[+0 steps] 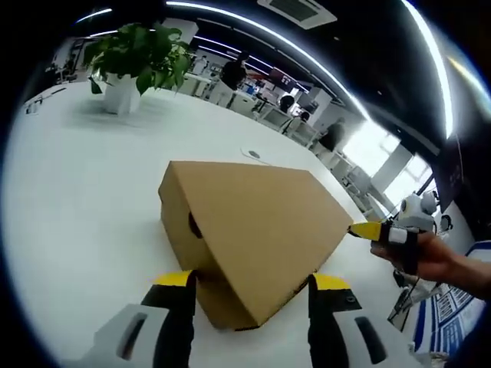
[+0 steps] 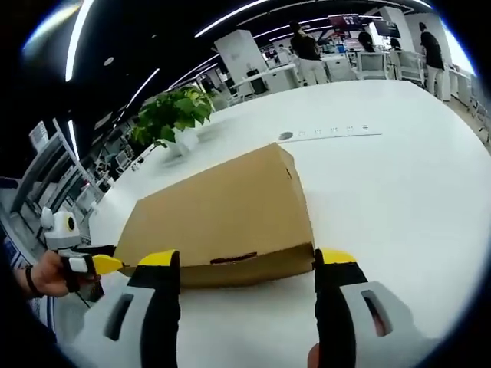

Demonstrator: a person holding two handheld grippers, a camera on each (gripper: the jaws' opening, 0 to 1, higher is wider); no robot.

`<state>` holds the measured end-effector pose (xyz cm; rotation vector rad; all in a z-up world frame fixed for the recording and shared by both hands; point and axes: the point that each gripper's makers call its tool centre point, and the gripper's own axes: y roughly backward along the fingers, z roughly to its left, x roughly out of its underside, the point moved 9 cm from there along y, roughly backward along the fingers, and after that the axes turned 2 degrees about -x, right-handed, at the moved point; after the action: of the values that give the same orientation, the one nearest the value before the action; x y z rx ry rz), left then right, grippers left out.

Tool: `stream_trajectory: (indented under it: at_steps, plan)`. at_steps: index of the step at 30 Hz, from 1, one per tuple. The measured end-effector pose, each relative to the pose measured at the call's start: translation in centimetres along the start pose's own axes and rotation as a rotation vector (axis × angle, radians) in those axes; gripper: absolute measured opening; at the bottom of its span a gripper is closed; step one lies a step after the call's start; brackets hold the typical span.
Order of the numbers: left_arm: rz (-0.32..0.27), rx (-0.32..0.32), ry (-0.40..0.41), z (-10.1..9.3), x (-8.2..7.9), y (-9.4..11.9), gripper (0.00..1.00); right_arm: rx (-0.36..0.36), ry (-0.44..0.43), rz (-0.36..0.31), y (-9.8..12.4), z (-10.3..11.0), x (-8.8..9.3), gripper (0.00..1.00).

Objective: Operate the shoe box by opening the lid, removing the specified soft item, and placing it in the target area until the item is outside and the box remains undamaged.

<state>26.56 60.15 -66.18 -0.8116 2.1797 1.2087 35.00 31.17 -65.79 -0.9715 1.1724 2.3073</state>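
A closed brown cardboard shoe box [image 1: 257, 230] lies on the white table [image 1: 84, 207], its lid down. My left gripper [image 1: 253, 285] stands open, its yellow-tipped jaws on either side of the box's near corner. A yellow fingertip [image 1: 367, 230] of my right gripper, held by a hand [image 1: 433, 259], reaches the box's right corner. In the right gripper view the box [image 2: 222, 215] lies just ahead of my open right gripper [image 2: 247, 262], whose jaws flank its long near side. A yellow fingertip [image 2: 103, 265] of the left gripper shows at the box's left end. The box's contents are hidden.
A potted plant [image 1: 134, 57] [image 2: 175, 115] stands at the table's far side. A small grey disc [image 2: 285, 136] lies beyond the box. A white toy-like robot [image 2: 57, 226] stands off the table. Desks and people fill the background.
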Motion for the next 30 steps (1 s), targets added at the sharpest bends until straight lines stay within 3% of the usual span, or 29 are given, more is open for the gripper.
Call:
stream_trajectory:
  at_steps: [5, 15, 22, 30]
  plan:
    - [0.003, 0.009, 0.013, 0.1, 0.0, 0.1, 0.61, 0.052, 0.042, 0.003, -0.3, -0.3, 0.4, 0.62]
    - [-0.005, 0.011, 0.035, 0.5, 0.0, 0.4, 0.58, 0.088, 0.01, -0.068, -0.4, 0.6, 1.0, 0.64]
    - [-0.009, 0.002, 0.026, 1.7, -0.1, 1.6, 0.55, 0.09, 0.002, -0.083, -0.4, 2.6, 2.1, 0.63]
    - [-0.014, -0.007, 0.034, 3.9, 0.7, 4.6, 0.55, 0.06, 0.013, -0.062, -0.6, 5.7, 3.7, 0.61]
